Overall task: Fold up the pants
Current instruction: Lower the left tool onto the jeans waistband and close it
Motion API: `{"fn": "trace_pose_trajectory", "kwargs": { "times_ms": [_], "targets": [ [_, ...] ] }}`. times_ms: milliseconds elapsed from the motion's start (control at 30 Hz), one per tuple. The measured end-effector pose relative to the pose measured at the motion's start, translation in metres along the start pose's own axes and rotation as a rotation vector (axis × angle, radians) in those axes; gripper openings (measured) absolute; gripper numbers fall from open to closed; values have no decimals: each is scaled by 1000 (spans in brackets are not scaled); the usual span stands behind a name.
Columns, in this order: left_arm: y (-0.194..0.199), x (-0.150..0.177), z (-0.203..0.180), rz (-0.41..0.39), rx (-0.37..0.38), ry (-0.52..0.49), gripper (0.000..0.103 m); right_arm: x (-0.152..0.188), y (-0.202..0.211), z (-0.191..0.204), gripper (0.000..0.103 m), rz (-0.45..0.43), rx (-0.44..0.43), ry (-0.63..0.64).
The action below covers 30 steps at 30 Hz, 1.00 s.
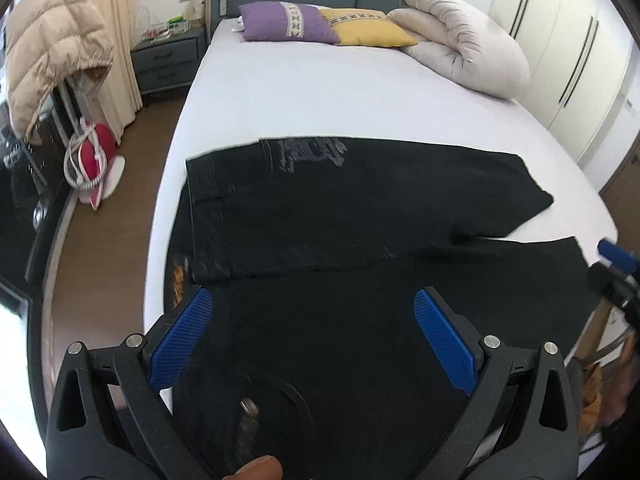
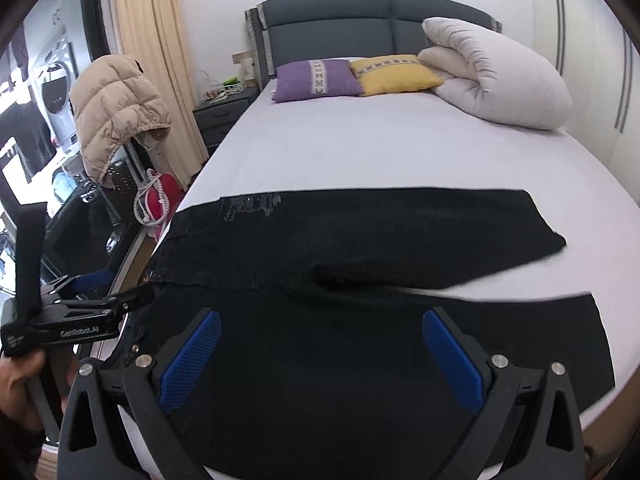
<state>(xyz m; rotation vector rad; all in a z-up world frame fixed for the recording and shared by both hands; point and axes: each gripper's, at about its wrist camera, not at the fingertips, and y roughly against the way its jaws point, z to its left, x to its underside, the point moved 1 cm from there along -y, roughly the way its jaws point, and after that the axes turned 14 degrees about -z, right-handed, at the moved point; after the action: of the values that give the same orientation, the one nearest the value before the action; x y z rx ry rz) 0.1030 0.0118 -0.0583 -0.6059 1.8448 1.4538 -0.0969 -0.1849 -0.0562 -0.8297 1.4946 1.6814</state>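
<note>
Pants (image 1: 360,208) lie spread flat across the foot of the bed (image 1: 320,92), waistband toward nine o'clock, legs toward three. Left tool (image 1: 312,320) hovers over the near leg, jaws wide apart, gripping nothing. Right tool (image 2: 320,334) likewise hangs open above the same dark cloth.

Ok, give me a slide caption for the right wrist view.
Open right gripper above black pants spread on the bed; left gripper at the waistband.
</note>
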Motion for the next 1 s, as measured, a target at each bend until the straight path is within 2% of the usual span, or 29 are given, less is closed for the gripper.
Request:
{"fn": "trace_pose_trajectory", "kwargs": {
  "times_ms": [100,167,200,333,400,467,567,667,767,833,900,1000],
  "targets": [
    [-23,-19,16,-16,6,-26,103,-10,-17,-10,100,5,-44,27],
    [-46,-41,30,-40,-11,-65,103,-12,-31,-12,91,29,-87,60],
    [-57,-53,36,-47,-3,-84,103,-13,-39,-13,89,45,-108,77],
    [-128,-99,61,-15,25,-191,103,-16,-67,-18,84,97,-177,122],
    [-163,-115,78,28,84,-179,103,-18,-78,-21,83,109,-212,138],
    [-206,-127,92,111,138,-188,102,-16,-87,-22,80,127,-251,155],
    [-244,-125,95,194,170,-252,94,-13,-103,-24,77,152,-291,184],
    [-275,-120,101,286,242,-260,86,-9,-120,-29,72,192,-332,184],
    [-298,-118,108,348,277,-278,83,-8,-135,-33,72,213,-343,183],
    [-303,-122,111,351,294,-279,72,-8,-143,-34,70,221,-351,180],
    [-307,-129,116,353,305,-265,45,-8,-148,-34,69,224,-361,174],
    [-310,-135,123,368,314,-254,29,-12,-157,-33,68,221,-371,173]
  ]
}}
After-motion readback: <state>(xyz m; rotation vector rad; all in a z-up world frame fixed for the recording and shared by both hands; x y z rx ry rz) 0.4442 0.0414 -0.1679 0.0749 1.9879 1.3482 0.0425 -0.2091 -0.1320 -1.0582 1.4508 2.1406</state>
